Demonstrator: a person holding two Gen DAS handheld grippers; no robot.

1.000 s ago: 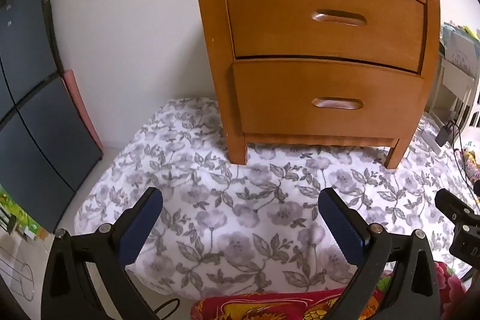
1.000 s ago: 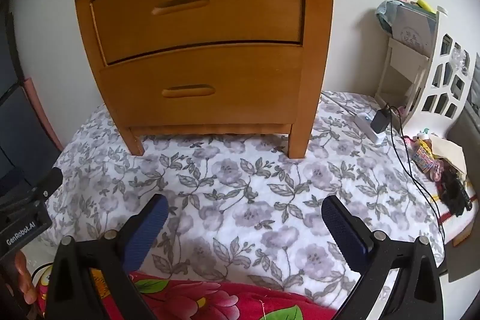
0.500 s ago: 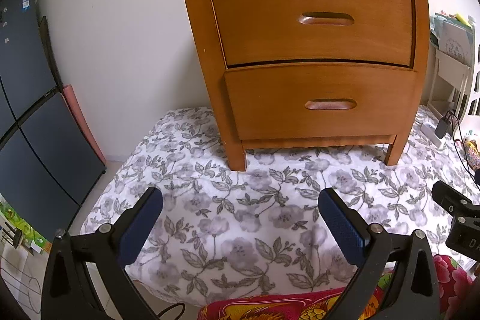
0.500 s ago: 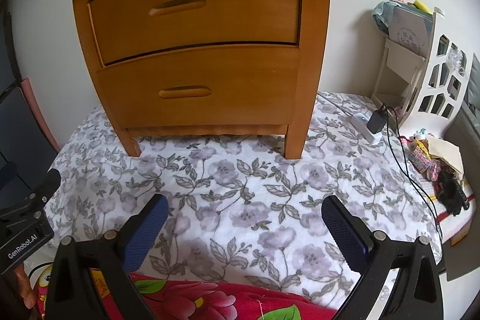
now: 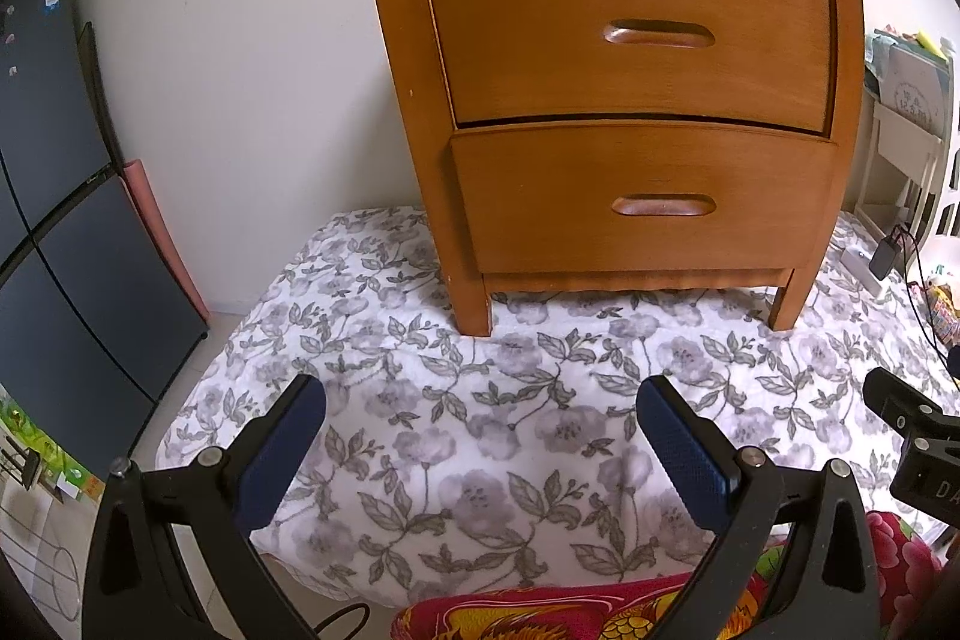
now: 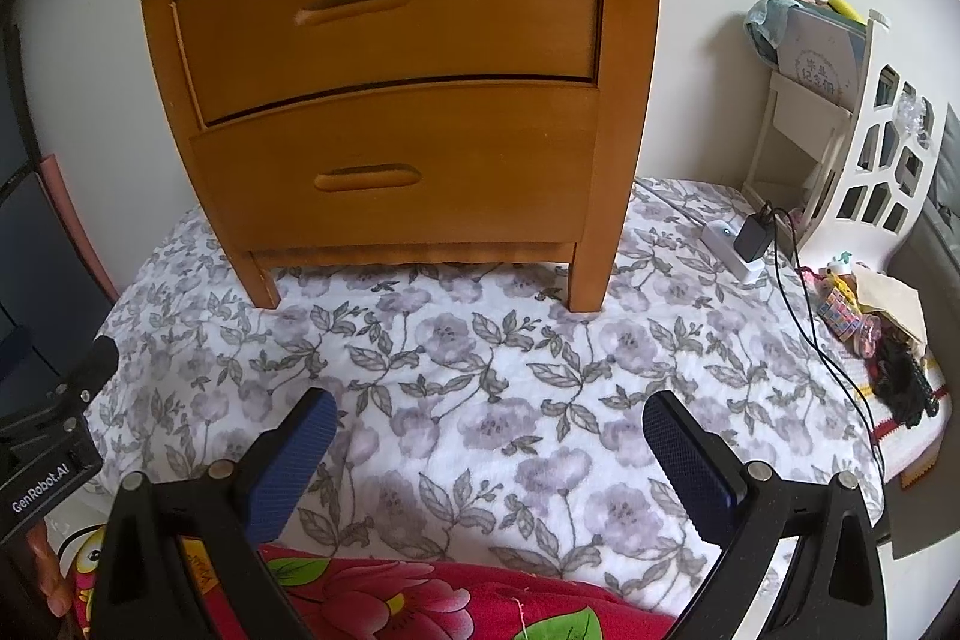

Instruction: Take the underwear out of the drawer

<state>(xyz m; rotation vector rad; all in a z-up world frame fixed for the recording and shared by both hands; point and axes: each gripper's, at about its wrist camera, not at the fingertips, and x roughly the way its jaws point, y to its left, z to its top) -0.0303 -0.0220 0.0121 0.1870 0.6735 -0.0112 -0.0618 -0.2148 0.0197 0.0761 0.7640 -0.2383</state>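
Observation:
A wooden nightstand [image 5: 630, 112] [image 6: 408, 100] stands on a floral sheet, with two drawers, both pushed in. The upper drawer [image 5: 636, 40] [image 6: 390, 10] and the lower drawer [image 5: 648, 196] [image 6: 396, 166] each have a carved slot handle. No underwear shows. My left gripper [image 5: 480, 406] hovers open over the sheet, well short of the nightstand, nothing between its blue pads. My right gripper [image 6: 489, 424] is likewise open and empty, in front of the nightstand's right half. The other gripper's body shows at the frame edge in each view.
The floral sheet [image 5: 540, 400] [image 6: 480, 370] covers a bed. A red flowered blanket [image 6: 390, 598] lies at the near edge. Dark panels [image 5: 54, 220] stand at the left. A white shelf [image 6: 852, 148], a charger with cable [image 6: 753, 235] and small clutter [image 6: 870, 328] sit at the right.
Both cameras have shifted slightly, so the nightstand sits more squarely in the left wrist view. Both grippers stay open and both drawers stay in.

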